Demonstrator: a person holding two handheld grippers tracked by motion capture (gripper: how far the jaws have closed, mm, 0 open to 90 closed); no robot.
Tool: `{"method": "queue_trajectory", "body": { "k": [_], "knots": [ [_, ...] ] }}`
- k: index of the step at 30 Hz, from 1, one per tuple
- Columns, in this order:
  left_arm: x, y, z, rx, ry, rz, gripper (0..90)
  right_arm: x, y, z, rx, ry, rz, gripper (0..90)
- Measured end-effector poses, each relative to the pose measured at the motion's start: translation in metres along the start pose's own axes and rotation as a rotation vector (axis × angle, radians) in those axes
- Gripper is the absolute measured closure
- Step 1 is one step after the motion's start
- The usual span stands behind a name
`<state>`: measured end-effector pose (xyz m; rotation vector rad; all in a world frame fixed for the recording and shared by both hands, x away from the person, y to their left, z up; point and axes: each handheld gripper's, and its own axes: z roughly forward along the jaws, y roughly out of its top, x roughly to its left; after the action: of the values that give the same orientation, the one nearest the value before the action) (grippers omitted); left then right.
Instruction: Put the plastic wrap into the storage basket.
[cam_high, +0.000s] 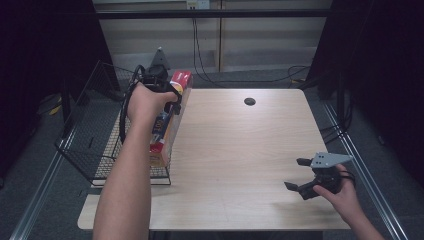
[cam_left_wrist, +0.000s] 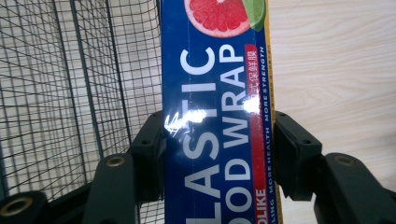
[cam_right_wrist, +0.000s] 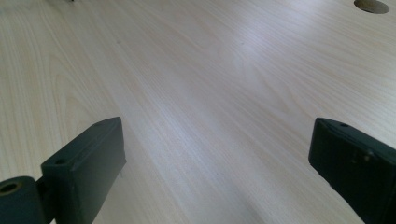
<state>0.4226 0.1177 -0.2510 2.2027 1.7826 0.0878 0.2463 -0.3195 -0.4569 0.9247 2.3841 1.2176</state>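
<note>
In the high view the left gripper (cam_high: 167, 100) sits at the upper left of the frame, its jaws clamped on a long box of plastic food wrap (cam_high: 170, 120). The box runs lengthwise along the left edge of the wooden table (cam_high: 240, 165), its far end with the red label toward the top of the frame and its near end about level with the near corner of the wire basket (cam_high: 95, 145). That basket hangs just beside the table's left edge, so the box lies right over the line where table and basket meet. In the left gripper view the 2 black pads press on both long sides of the blue box (cam_left_wrist: 217, 116), with the basket's mesh (cam_left_wrist: 79, 88) at the left of the frame and bare tabletop at the right.

The right gripper (cam_high: 305, 175) is at the lower right of the high view, near the table's right and near edges, its jaws spread wide with nothing between them. In the right gripper view both pads frame bare wood (cam_right_wrist: 210, 93).

The middle of the table lies open between the 2 grippers. A round cable hole (cam_high: 249, 101) sits near the far edge.
</note>
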Motion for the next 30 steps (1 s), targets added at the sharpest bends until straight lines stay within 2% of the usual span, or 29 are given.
{"method": "queue_trajectory", "body": {
  "k": [14, 18, 21, 25, 30],
  "knots": [
    [0.013, -0.001, -0.013, 0.001, 0.027, -0.017, 44.8, 0.000, 0.000, 0.000, 0.000, 0.001, 0.000, 3.7],
    [0.018, -0.001, -0.018, -0.007, 0.020, -0.027, 44.8, -0.001, 0.000, -0.001, -0.004, -0.006, 0.001, 3.7],
    [0.020, -0.002, -0.021, -0.007, 0.037, -0.025, 44.8, 0.000, 0.000, -0.001, -0.002, -0.001, 0.002, 3.7],
    [0.025, -0.003, -0.025, -0.014, 0.028, -0.039, 44.8, 0.000, 0.000, 0.000, -0.001, 0.001, -0.004, 3.7],
    [0.030, -0.004, -0.030, -0.018, 0.038, -0.042, 44.8, -0.001, 0.000, -0.001, -0.004, -0.002, 0.003, 3.7]
  ]
}}
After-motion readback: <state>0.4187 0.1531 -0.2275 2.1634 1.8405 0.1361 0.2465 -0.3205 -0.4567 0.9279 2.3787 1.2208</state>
